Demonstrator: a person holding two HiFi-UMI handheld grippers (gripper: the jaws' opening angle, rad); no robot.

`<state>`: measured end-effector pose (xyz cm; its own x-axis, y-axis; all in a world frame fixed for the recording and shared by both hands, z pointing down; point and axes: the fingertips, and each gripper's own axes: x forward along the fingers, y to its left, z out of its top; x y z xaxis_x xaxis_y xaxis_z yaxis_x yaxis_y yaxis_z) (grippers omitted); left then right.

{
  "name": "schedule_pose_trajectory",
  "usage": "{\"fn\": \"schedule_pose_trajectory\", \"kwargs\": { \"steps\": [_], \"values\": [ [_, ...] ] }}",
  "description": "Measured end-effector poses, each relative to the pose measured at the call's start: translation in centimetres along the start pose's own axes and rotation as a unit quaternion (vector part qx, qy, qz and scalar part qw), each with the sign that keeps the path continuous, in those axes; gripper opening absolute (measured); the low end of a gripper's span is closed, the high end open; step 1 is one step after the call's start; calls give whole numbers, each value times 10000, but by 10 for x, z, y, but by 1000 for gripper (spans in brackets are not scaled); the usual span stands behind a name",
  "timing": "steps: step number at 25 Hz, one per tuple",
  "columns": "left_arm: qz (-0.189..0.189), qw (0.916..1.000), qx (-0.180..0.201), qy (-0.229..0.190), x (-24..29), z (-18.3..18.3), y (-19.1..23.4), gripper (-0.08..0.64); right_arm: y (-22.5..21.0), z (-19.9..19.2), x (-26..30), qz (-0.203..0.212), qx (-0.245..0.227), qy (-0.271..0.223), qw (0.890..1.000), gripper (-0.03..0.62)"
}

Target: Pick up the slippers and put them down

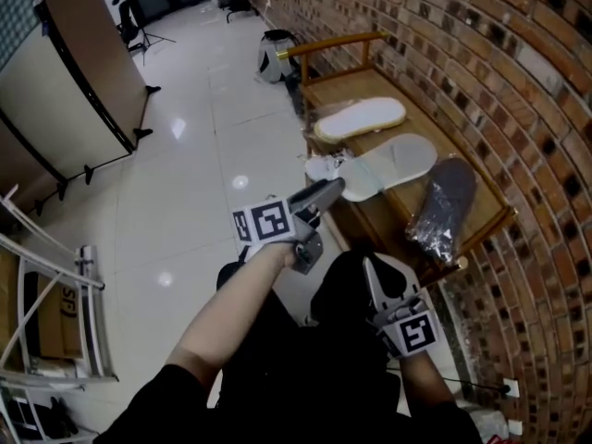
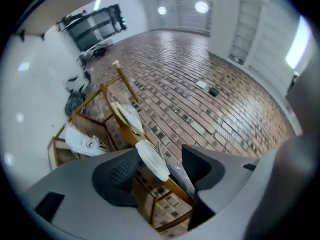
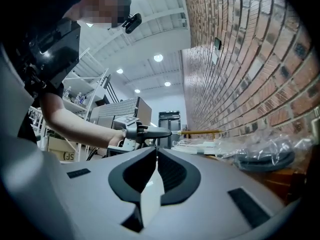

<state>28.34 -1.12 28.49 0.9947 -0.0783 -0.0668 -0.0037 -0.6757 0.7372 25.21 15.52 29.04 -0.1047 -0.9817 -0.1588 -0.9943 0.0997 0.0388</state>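
A wooden bench (image 1: 490, 218) stands against the brick wall with three slippers on it. A cream slipper (image 1: 359, 118) lies in clear wrap at the far end. A white slipper (image 1: 396, 162) lies in the middle and a dark grey one (image 1: 444, 206) in wrap nearest me. My left gripper (image 1: 331, 190) hovers just off the bench's front edge by the white slipper, open and empty. In the left gripper view its jaws (image 2: 160, 166) frame the white slipper (image 2: 152, 159) from a distance. My right gripper (image 1: 374, 271) hangs low over my lap, shut with nothing in it (image 3: 156, 156).
A crumpled white bag (image 1: 326, 166) sits at the bench's front corner. A dark backpack (image 1: 276, 54) lies on the floor past the bench. Folding panels (image 1: 83, 72) stand at the left and a metal rack (image 1: 55, 313) at lower left. White tiled floor lies between.
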Motion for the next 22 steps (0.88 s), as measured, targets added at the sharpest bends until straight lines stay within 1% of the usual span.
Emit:
{"fn": "schedule_pose_trajectory", "kwargs": {
  "steps": [2,3,4,6,10,11,12,13,14,16,18,20,22],
  "values": [
    [120,9970,-758,-109,11,1,15,284,-1,2,-2,-50,14,-26,10000,18],
    [135,9944,-1041,-135,16,-1,21,302,-2,3,-2,-64,15,-35,10000,18],
    [114,9921,-1240,-122,20,-3,24,302,-2,4,-3,-65,3,-40,10000,18],
    [14,9896,-1439,-50,26,-8,24,302,-3,3,-4,-52,-57,-20,10000,18],
    [-170,9900,-1398,81,39,-12,19,302,-9,-1,-7,-120,-102,38,9999,18],
    [-206,9893,-1445,72,41,-12,18,300,-11,-2,-8,-137,-100,56,9998,18],
    [-248,9882,-1509,22,41,-11,16,236,-12,-3,-8,-142,-111,73,9998,18],
    [-304,9878,-1526,-47,41,-8,14,106,-12,-3,-7,-140,-131,82,9998,18],
    [-382,9883,-1473,-96,41,-5,11,81,-12,-3,-7,-138,-145,79,9998,18],
    [-500,9897,-1334,-127,40,-1,6,66,-12,-3,-7,-141,-138,82,9998,8],
    [-532,9896,-1313,-244,36,4,4,64,-12,-5,-7,-144,-127,110,9998,8],
    [-725,9866,-1375,-502,28,14,-1,63,-11,-6,-7,-127,-110,130,9998,8],
    [-964,9815,-1449,-796,12,26,-12,63,-8,-7,-6,-81,-97,129,9998,8]
  ]
}}
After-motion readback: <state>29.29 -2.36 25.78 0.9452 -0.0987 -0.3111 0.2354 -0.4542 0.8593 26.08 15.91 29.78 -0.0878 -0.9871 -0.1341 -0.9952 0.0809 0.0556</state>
